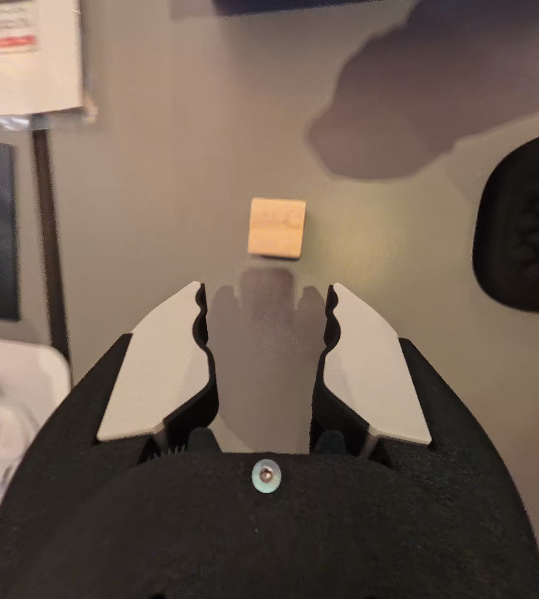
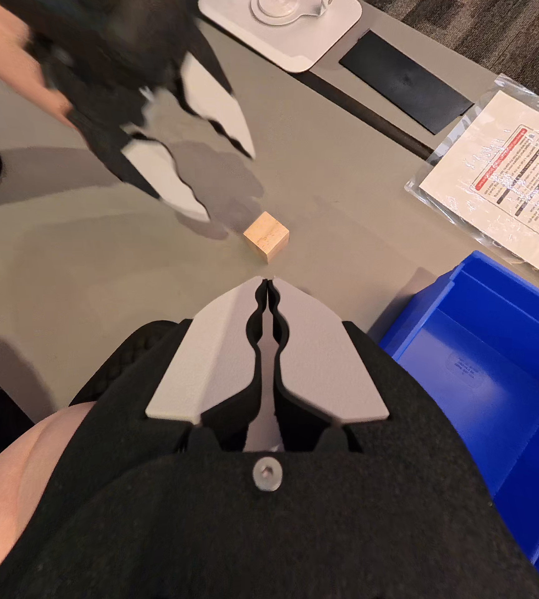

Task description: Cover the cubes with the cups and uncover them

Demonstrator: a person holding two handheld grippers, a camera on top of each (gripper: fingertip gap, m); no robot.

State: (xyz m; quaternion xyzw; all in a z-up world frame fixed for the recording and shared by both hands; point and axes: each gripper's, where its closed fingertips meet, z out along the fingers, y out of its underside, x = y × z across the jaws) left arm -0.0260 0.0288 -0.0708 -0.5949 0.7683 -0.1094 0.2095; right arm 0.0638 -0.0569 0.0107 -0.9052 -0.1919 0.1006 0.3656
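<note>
Left wrist view looks straight down, right wrist view slantwise, sharing wooden cube [image 1: 276, 228] [image 2: 266, 235]

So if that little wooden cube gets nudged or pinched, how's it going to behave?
The wooden cube looks rigid, so it probably won't deform when pinched. Sitting flat on the smooth grey table, it would likely slide rather than roll or tip. Small bare wood suggests it's light.
</note>
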